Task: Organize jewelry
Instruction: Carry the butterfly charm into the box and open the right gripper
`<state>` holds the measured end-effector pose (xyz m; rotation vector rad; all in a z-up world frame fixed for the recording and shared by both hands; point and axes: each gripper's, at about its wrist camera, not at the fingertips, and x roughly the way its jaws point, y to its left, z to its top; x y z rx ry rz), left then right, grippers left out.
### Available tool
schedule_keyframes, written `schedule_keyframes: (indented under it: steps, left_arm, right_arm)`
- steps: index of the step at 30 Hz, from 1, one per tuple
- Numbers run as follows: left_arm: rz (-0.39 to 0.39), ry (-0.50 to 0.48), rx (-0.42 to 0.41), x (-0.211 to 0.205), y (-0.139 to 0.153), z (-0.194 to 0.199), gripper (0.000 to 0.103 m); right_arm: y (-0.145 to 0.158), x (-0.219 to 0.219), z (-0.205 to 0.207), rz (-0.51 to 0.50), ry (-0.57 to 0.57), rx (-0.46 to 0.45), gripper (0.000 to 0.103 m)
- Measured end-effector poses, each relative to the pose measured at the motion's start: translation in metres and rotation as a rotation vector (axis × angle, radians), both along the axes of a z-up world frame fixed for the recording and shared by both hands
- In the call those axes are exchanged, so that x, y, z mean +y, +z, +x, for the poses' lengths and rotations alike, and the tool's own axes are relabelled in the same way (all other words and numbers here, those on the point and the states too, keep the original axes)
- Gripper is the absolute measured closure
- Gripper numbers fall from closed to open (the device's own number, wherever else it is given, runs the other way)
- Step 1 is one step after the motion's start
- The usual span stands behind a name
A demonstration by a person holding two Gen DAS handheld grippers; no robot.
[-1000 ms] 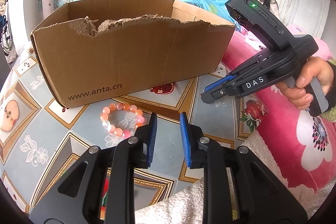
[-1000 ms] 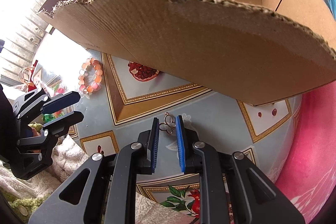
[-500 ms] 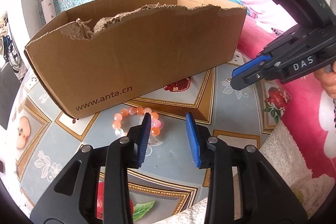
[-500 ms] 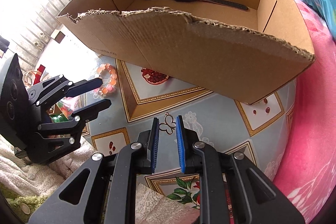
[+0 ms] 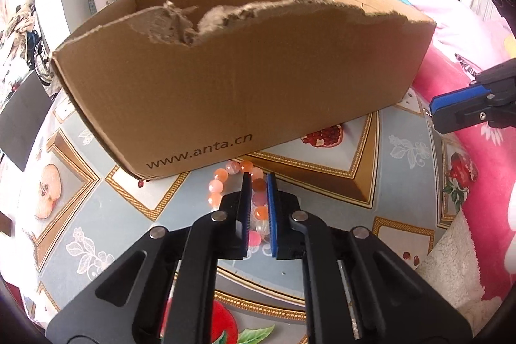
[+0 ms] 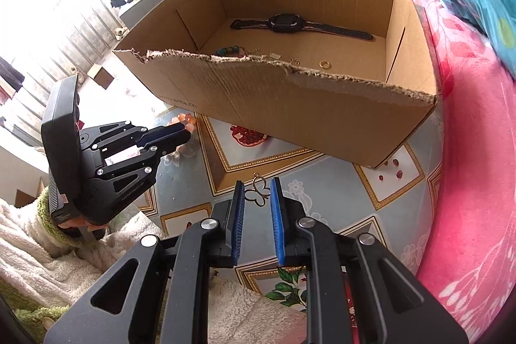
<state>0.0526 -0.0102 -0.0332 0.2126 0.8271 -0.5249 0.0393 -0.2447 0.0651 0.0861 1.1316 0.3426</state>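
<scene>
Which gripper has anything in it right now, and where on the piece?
Right gripper holds the butterfly pendant by its wings. Left gripper is closing on the bead bracelet's right side.

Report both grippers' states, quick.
Left gripper: jaws closing on the bead bracelet.
Right gripper: shut on the butterfly charm.

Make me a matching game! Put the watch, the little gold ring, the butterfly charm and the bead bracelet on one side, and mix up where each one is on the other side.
Things:
1. watch
2. gold ring
3. butterfly charm
4. bead bracelet

Places:
A. between the fingers of the right gripper
B. on the table, outside the box, by its printed wall
C. inside the box, along its far wall
D. inside the box, just behind its torn front wall

Pairs: 1-C, 2-D, 3-A, 4-B
</scene>
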Motion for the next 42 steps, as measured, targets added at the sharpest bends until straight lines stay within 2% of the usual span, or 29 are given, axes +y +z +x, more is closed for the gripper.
schedule_keyframes:
  steps: [3, 9, 12, 16, 19, 24, 29, 34, 36, 38, 42]
  left_arm:
    - [-0.047, 0.004, -0.013, 0.008, 0.021, -0.004, 0.095]
    - [-0.253, -0.076, 0.031, 0.026, 0.080, -0.012, 0.095]
    - [-0.340, -0.131, 0.028, 0.024, 0.112, -0.017, 0.095]
    - [-0.413, -0.187, 0.004, 0.011, 0.149, -0.003, 0.095]
    - [-0.400, -0.205, -0.018, -0.016, 0.162, 0.018, 0.095]
    - [-0.310, -0.204, 0.049, -0.076, 0.149, 0.064, 0.095]
    - [-0.195, -0.202, 0.192, -0.131, 0.113, 0.108, 0.095]
    - [-0.084, -0.200, 0.306, -0.167, 0.073, 0.125, 0.094]
    - [-0.103, -0.218, 0.338, -0.171, 0.067, 0.124, 0.091]
    - [-0.120, -0.206, 0.337, -0.168, 0.065, 0.125, 0.085]
    - [-0.184, -0.169, 0.316, -0.142, 0.072, 0.125, 0.084]
  right_arm:
    - [0.018, -0.005, -0.006, 0.024, 0.001, -0.035, 0.087]
    - [0.067, -0.015, -0.016, 0.116, 0.021, -0.123, 0.087]
    - [0.091, -0.018, -0.013, 0.140, 0.037, -0.173, 0.087]
    - [0.116, -0.024, 0.004, 0.143, 0.048, -0.223, 0.087]
    - [0.124, -0.032, 0.027, 0.146, 0.043, -0.233, 0.087]
    - [0.123, -0.050, 0.072, 0.159, 0.013, -0.214, 0.087]
    - [0.109, -0.064, 0.102, 0.166, 0.002, -0.188, 0.087]
    - [0.091, -0.073, 0.122, 0.170, -0.009, -0.158, 0.087]
    - [0.086, -0.075, 0.127, 0.170, -0.012, -0.148, 0.087]
    - [0.081, -0.077, 0.132, 0.170, -0.013, -0.134, 0.087]
    - [0.076, -0.072, 0.144, 0.153, 0.001, -0.099, 0.087]
